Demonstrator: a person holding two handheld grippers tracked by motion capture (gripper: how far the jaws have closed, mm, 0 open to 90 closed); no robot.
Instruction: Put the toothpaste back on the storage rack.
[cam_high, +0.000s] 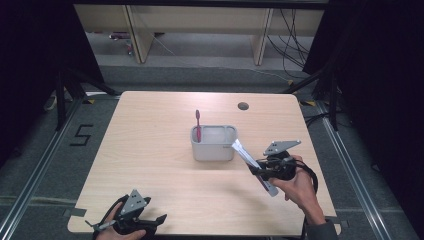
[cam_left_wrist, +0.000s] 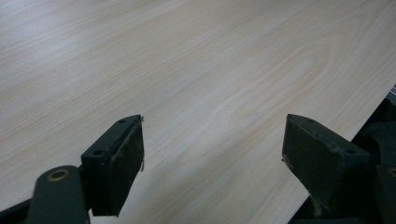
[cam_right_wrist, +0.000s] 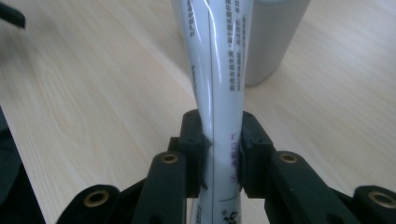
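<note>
**Wood table, grey bin at centre**

Right gripper (cam_high: 257, 167), lower right, is clamped on a white tube (cam_right_wrist: 219, 93) just beside the grey bin (cam_high: 213, 150). Red toothbrush (cam_high: 198, 125) upright in bin. Left gripper (cam_high: 150, 222), bottom left, jaws spread, empty.

The left gripper (cam_high: 131, 220) sat low at the near left edge of the tabletop (cam_high: 150, 150), held in the left hand (cam_high: 120, 231), its jaws spread wide and empty. The right hand (cam_high: 300, 187) held the right gripper (cam_high: 260, 167) raised at the right side, jaws clamped on a white tube (cam_right_wrist: 219, 93).
</note>
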